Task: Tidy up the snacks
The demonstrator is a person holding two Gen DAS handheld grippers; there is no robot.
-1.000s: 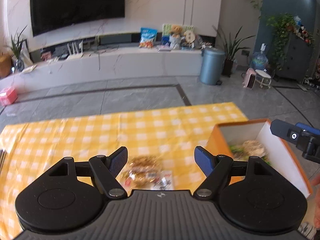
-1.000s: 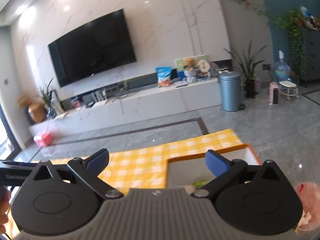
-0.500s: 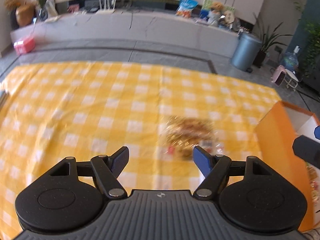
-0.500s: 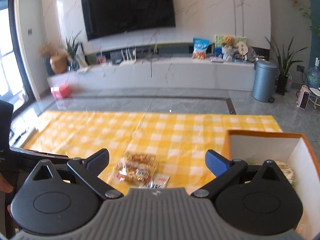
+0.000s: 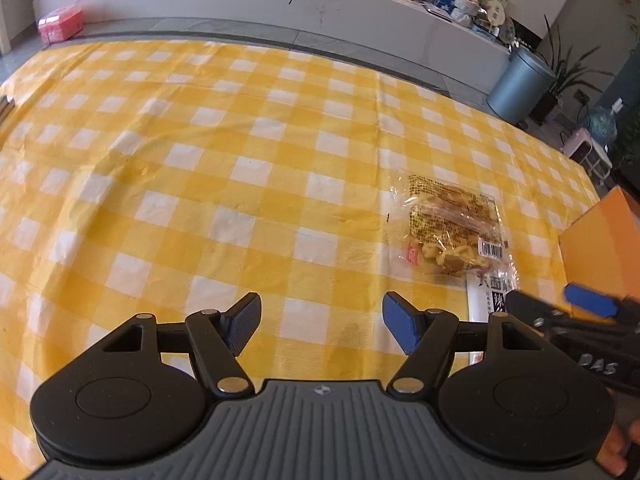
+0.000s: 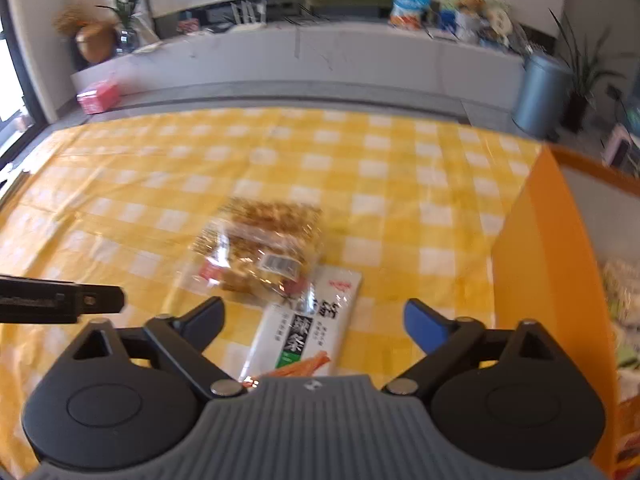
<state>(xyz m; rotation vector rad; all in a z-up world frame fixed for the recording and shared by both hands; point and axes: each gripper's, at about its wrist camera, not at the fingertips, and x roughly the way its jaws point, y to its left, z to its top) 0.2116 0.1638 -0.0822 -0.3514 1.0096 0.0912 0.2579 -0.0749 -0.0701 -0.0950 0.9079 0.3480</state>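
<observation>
White snack packet (image 6: 308,320): large black Chinese characters down face, "辣条" legible; smaller print blurred. Clear snack bag (image 5: 454,228): barcode label, digits unreadable; red stamp illegible. Right hand-held gripper (image 5: 588,322): white letters "DAS" on arm.

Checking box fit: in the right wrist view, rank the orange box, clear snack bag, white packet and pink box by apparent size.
1. Orange box, cut off by the frame.
2-3. Clear snack bag and white packet: alike, packet partly hidden.
4. Pink box, far off.

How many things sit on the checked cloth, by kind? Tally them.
Clear snack packets: 1, the clear packet
White snack packets: 1, the white packet, partly under the clear one
Orange boxes: 1, the orange box
Total: 3
</observation>
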